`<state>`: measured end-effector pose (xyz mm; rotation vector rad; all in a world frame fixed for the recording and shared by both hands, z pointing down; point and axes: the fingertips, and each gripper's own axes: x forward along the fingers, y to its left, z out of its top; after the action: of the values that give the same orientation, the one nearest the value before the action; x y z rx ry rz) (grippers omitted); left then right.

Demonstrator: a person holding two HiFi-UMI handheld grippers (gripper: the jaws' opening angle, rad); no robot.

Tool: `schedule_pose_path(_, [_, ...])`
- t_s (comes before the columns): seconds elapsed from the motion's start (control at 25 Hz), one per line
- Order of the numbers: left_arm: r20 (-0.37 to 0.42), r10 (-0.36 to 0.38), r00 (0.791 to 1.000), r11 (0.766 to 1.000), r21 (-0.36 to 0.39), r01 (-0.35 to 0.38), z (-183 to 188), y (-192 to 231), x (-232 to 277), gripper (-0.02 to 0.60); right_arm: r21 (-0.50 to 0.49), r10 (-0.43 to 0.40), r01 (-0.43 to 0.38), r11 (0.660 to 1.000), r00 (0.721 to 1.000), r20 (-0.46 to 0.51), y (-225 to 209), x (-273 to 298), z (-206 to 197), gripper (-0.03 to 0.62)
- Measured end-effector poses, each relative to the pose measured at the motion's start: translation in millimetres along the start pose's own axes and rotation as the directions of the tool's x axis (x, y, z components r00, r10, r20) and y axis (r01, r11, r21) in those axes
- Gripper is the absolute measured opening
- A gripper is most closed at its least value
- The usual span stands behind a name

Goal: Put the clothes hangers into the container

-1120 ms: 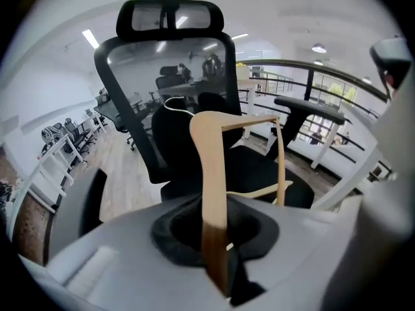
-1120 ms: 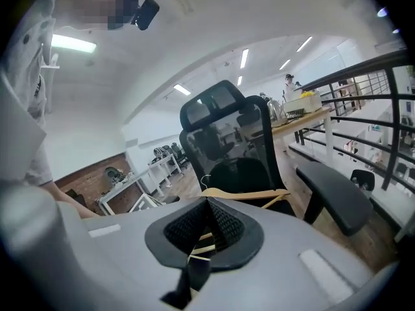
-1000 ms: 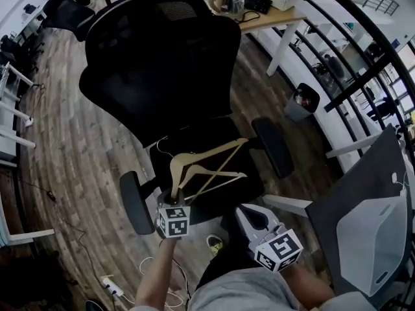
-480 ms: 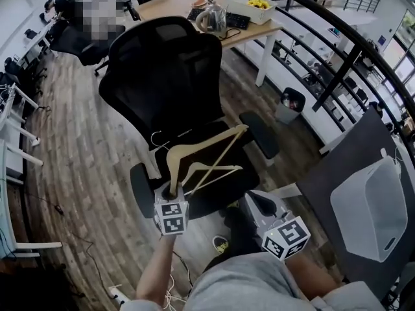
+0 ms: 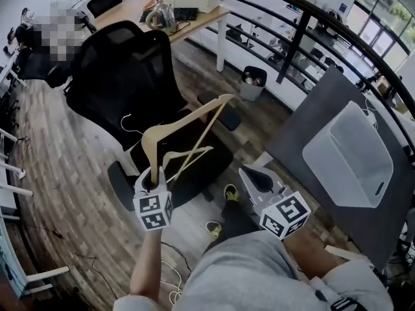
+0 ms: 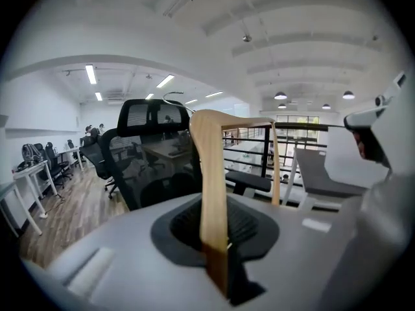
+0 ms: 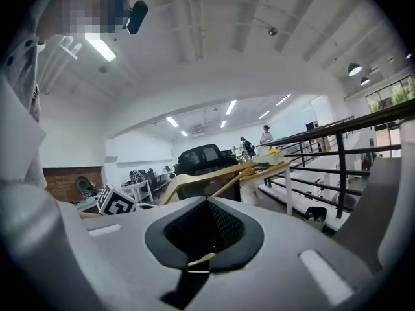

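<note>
The left gripper (image 5: 154,176) is clamped on one arm-end of a pale wooden clothes hanger with a thin metal hook (image 5: 185,129). The left gripper view shows the wood standing straight up out of the dark pads, which press on it from both sides. The hanger is held in the air, its gripped arm rising from the jaws and its other arm reaching up and to the right. Its crossbar slants between them, and the hook curls off towards the left. It hangs over the seat of a black mesh-backed office chair (image 5: 120,70), clear of the seat and the backrest.

The right gripper (image 5: 250,176) is held low, just beside the person's lap. Its jaws are together, with nothing but a thin pale line at the seam between the pads (too fine to tell what it is).

The translucent white plastic container (image 5: 350,154) stands on a dark grey table (image 5: 295,135) at the person's right. It sits in from the table's near-left edge and towards its far-right side, and it shows nothing inside from the head view. The hanger is well apart from it, off the table's left edge.

Behind the chair, a light wooden desk with white legs (image 5: 194,19) carries a kettle, a keyboard and a white box of yellow things. A black waste bin (image 5: 251,81) stands on the wood-plank floor (image 5: 58,161) beside a black metal railing (image 5: 298,34).
</note>
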<state>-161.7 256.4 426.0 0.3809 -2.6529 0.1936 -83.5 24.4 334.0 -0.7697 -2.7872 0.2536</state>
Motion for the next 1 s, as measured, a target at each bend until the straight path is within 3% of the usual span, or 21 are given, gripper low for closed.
schedule_pose_path(0.32, [0.079, -0.179, 0.981, 0.980, 0.104, 0.171, 59.9, -83.1, 17.7, 0.058, -0.012, -0.202, 0.203, 0.979, 0.978, 0.057, -67.2, -75.6, 29.5, -0.002])
schedule_pose_path(0.52, [0.112, -0.327, 0.938, 0.932, 0.203, 0.300, 96.3, -170.3, 32.3, 0.058, 0.013, -0.324, 0.324, 0.946, 0.943, 0.074, -108.8, -135.9, 27.5, -0.001])
schedule_pose_path(0.8, [0.088, -0.511, 0.855, 0.821, 0.344, 0.455, 159.5, -335.7, 50.7, 0.058, 0.081, -0.428, 0.421, 0.903, 0.898, 0.102, -183.1, -226.7, 36.0, -0.001])
schedule_pose_path(1.0, [0.010, -0.624, 0.782, 0.683, 0.494, 0.538, 174.9, -435.4, 62.6, 0.058, 0.102, -0.483, 0.473, 0.875, 0.866, 0.128, -212.9, -264.4, 34.3, -0.002])
